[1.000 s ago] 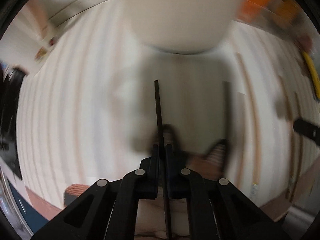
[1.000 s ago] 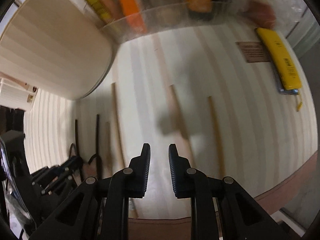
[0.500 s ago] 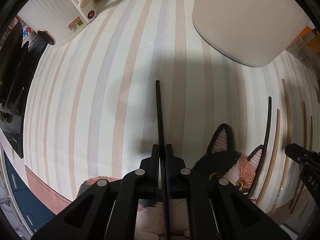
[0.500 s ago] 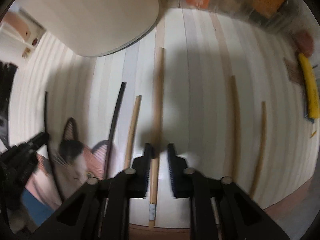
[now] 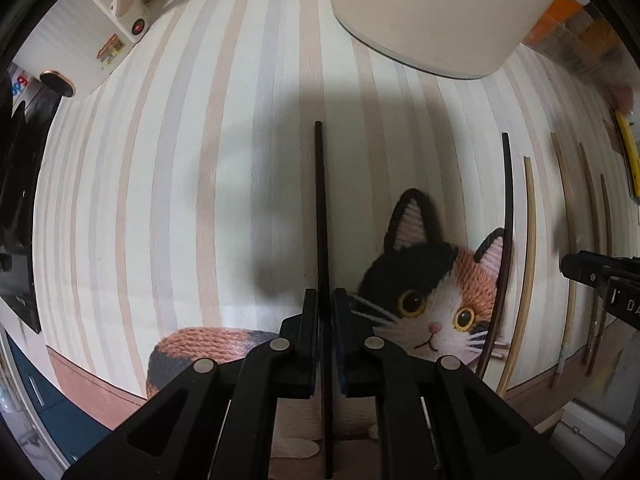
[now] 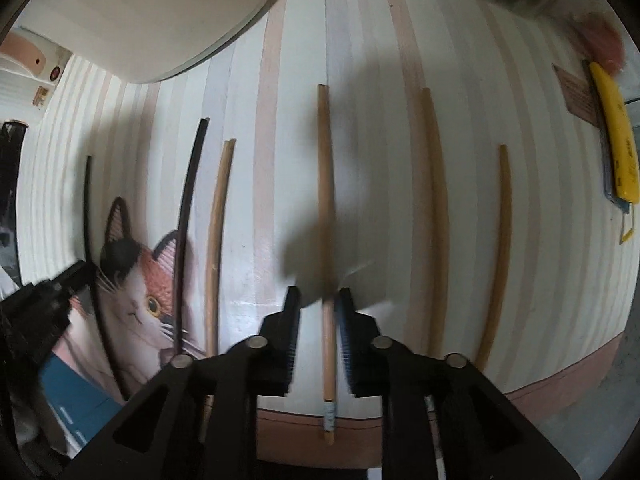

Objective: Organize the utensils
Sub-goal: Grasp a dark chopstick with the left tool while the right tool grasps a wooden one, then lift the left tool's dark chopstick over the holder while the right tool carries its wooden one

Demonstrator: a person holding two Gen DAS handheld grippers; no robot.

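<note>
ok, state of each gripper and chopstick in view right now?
left gripper: shut on black chopstick, held above the table.
right gripper: open, fingers either side of a wooden chopstick lying flat.
second black chopstick: lying flat, partly over the cat mat.
other wooden chopsticks: lying flat, apart.

Dim light, soft shadows, fisheye warping, motion blur
</note>
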